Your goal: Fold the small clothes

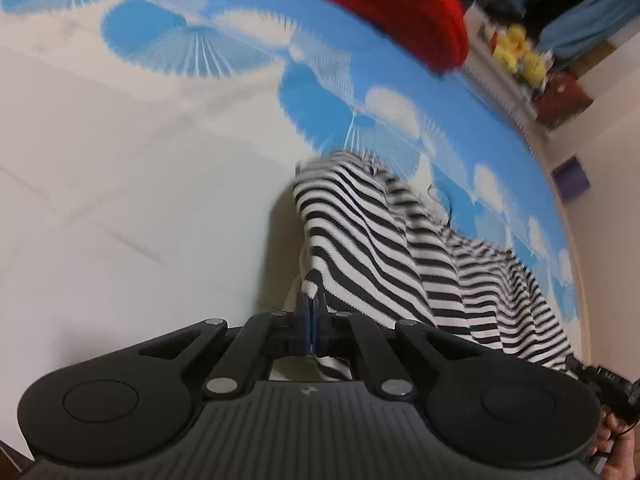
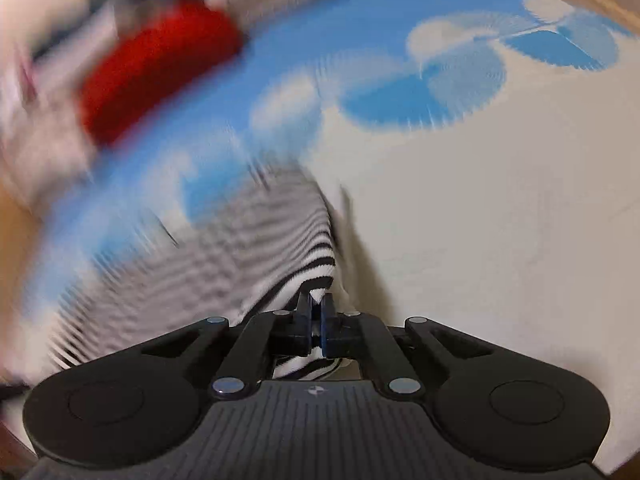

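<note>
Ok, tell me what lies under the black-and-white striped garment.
Under the black-and-white striped knit garment is the blue-and-white cloud-print sheet. The cloth drapes from a raised corner, so whatever lies directly beneath its folds is covered.

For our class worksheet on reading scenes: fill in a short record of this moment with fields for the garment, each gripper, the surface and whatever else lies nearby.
garment: black-and-white striped cloth, lifted at two edges, draping down to the surface
left gripper: shut on the striped cloth's edge
right gripper: shut on another edge of it
surface: sheet printed with blue sky and white clouds
nearby: red cloth lying beyond the striped one
image quality: right wrist view heavily blurred
</note>
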`<action>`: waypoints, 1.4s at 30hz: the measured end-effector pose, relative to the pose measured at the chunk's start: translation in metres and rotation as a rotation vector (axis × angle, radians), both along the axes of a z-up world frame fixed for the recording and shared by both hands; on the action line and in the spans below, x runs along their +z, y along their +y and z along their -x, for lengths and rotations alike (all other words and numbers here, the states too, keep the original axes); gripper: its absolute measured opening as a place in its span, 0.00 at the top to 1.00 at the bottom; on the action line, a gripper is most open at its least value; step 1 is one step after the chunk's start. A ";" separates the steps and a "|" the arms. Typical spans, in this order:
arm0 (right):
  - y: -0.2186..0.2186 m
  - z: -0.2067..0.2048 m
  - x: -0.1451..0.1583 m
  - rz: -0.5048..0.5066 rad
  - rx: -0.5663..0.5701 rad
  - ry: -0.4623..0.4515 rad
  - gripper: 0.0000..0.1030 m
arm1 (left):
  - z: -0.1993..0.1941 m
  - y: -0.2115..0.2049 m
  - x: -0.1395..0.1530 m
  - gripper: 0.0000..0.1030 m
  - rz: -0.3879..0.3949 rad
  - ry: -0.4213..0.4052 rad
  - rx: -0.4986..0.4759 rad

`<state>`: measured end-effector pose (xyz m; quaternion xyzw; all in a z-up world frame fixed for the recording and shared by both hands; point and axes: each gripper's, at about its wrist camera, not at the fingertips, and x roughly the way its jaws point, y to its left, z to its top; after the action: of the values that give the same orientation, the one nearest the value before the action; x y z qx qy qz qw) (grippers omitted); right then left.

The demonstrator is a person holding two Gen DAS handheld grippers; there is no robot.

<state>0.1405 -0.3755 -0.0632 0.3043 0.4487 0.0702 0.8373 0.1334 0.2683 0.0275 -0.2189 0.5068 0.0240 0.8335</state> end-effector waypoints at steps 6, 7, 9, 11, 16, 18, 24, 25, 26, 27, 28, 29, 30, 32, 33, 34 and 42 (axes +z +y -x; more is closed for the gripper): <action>0.008 -0.003 -0.052 0.184 0.112 0.350 0.98 | -0.005 -0.011 -0.045 0.99 -0.166 0.313 -0.074; 0.014 -0.004 -0.055 0.215 0.142 0.361 0.98 | -0.006 -0.016 -0.046 0.99 -0.183 0.319 -0.089; 0.019 -0.004 -0.053 0.261 0.160 0.367 0.97 | -0.006 -0.020 -0.042 0.97 -0.210 0.308 -0.086; 0.020 -0.006 -0.049 0.311 0.139 0.370 0.96 | -0.005 -0.023 -0.030 0.94 -0.229 0.230 -0.073; 0.020 -0.007 -0.012 0.280 0.074 0.135 0.92 | -0.008 -0.034 -0.007 0.93 -0.108 0.032 -0.120; 0.023 -0.009 -0.005 0.203 0.100 0.056 0.92 | -0.016 -0.049 -0.013 0.91 -0.055 0.042 -0.191; 0.061 -0.026 -0.060 0.335 0.303 0.316 0.77 | -0.033 -0.104 -0.056 0.63 -0.230 0.190 -0.386; 0.063 -0.027 -0.061 0.343 0.306 0.316 0.74 | -0.032 -0.104 -0.063 0.63 -0.267 0.212 -0.378; 0.063 -0.030 -0.059 0.339 0.297 0.310 0.74 | -0.037 -0.101 -0.067 0.63 -0.296 0.234 -0.340; 0.063 -0.031 -0.056 0.341 0.282 0.299 0.74 | -0.040 -0.095 -0.067 0.63 -0.302 0.239 -0.290; 0.063 -0.032 -0.053 0.348 0.277 0.293 0.74 | -0.043 -0.090 -0.062 0.64 -0.308 0.216 -0.225; 0.064 -0.033 -0.049 0.349 0.276 0.270 0.74 | -0.046 -0.088 -0.056 0.64 -0.330 0.176 -0.183; 0.065 -0.034 -0.043 0.342 0.278 0.227 0.73 | -0.049 -0.086 -0.048 0.64 -0.356 0.122 -0.152; 0.064 -0.032 -0.039 0.342 0.284 0.178 0.73 | -0.059 -0.086 -0.040 0.64 -0.344 0.054 -0.113; 0.064 -0.029 -0.041 0.356 0.288 0.186 0.73 | -0.062 -0.085 -0.040 0.64 -0.325 0.040 -0.095; 0.064 -0.031 -0.049 0.387 0.297 0.221 0.73 | -0.066 -0.084 -0.043 0.64 -0.304 0.044 -0.077; 0.053 -0.032 -0.053 0.405 0.280 0.252 0.56 | -0.080 -0.061 -0.054 0.78 -0.557 0.173 0.170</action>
<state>0.1729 -0.3223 -0.1166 0.0719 0.5920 0.0555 0.8008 0.2133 0.2075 -0.0269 -0.0208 0.5298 0.2500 0.8102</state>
